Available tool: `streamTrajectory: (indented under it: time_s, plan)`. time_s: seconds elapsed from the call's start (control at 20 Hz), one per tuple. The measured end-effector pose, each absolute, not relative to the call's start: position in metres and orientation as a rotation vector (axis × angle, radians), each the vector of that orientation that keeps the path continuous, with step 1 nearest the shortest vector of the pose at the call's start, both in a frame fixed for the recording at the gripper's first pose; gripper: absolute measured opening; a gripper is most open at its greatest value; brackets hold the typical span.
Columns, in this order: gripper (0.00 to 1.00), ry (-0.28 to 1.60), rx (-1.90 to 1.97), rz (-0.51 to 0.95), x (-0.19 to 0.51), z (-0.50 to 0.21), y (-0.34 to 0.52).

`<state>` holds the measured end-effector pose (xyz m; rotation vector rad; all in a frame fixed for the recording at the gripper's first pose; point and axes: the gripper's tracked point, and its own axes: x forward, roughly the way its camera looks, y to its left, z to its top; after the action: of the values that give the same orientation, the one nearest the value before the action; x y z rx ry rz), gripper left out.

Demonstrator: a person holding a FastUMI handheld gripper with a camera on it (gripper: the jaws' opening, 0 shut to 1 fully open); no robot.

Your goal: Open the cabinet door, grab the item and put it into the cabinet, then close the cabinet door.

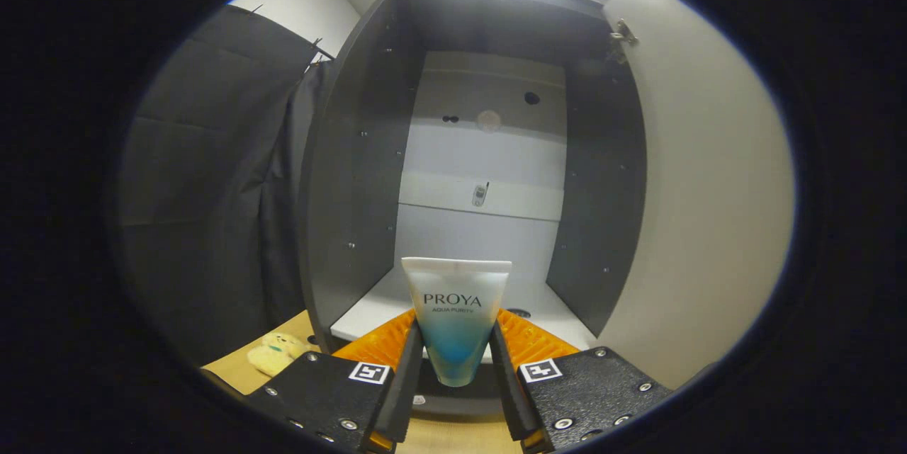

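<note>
Already the cabinet door (698,178) stands open at 3 o'clock; gripper (457,358) clamps the tube (455,312). Left: placing it inside, closing.

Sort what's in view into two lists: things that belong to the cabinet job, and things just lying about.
Belongs to the job:
- tube, clamped between both fingers of the gripper
- cabinet, open, its floor just ahead of the fingers
- cabinet door, swung open beside it

Just lying about:
- plush toy on the wooden table, beside the fingers
</note>
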<state>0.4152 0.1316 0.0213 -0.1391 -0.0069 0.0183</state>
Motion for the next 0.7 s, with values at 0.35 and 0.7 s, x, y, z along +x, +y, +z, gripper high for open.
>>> streamTrajectory:
  time_s: [0.35,0.7]
  plan:
    - [0.52,0.003,-0.164,0.055,0.517,0.025,0.141]
    - [0.52,0.038,-0.166,0.015,0.571,0.005,0.132]
